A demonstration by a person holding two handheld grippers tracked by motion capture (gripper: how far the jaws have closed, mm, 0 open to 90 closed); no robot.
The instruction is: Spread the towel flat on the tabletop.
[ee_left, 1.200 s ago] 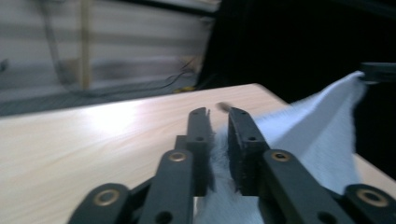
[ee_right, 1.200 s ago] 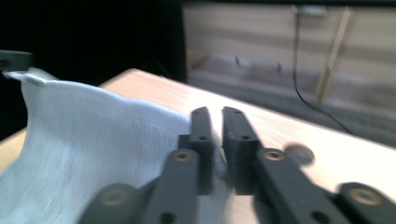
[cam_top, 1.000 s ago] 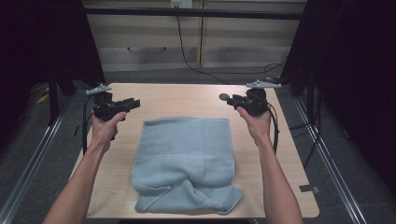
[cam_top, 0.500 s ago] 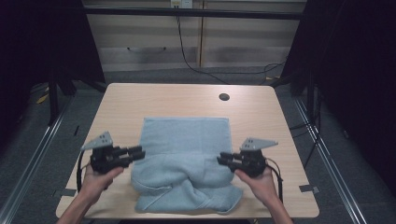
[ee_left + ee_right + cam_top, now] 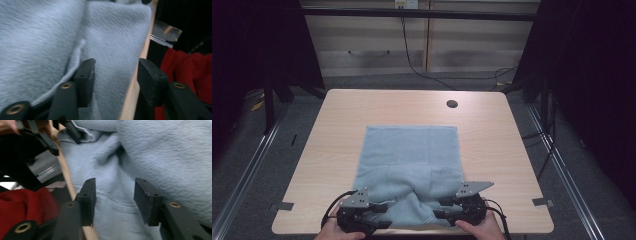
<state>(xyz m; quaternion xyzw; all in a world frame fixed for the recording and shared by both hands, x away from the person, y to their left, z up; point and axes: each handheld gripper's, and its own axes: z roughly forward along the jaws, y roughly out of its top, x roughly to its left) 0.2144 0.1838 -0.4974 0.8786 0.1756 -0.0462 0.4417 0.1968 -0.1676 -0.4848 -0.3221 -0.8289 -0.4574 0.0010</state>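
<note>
Light blue towel [image 5: 409, 160] spread on wooden table [image 5: 337, 125], far half flat, near edge bunched and folded over at table's near edge. Small dark hole [image 5: 452, 104] in table top well beyond towel, toward far right.

Left gripper [image 5: 379, 220] at towel's near left corner, held by left hand [image 5: 329, 231] at bottom of high view, grey three-cornered plate on top. In left gripper view [image 5: 113, 75] fingers [image 5: 85, 75] wide apart, one lying on towel [image 5: 50, 42] by a raised hem fold, the other past the table edge [image 5: 140, 65]; cloth between them, not clamped.

Right gripper [image 5: 443, 210] at towel's near right corner, held by right hand [image 5: 477, 231], grey plate on top, cable trailing right. In right gripper view [image 5: 115, 195] fingers [image 5: 147, 197] wide apart over rumpled towel [image 5: 162, 152], one near table edge [image 5: 66, 172], nothing pinched. Other gripper [image 5: 37, 137] farther off at upper left there, against towel's corner.

Red fabric [image 5: 190, 67] below table edge in both gripper views [image 5: 22, 200]. Grey floor [image 5: 592, 165] and black cables around table.
</note>
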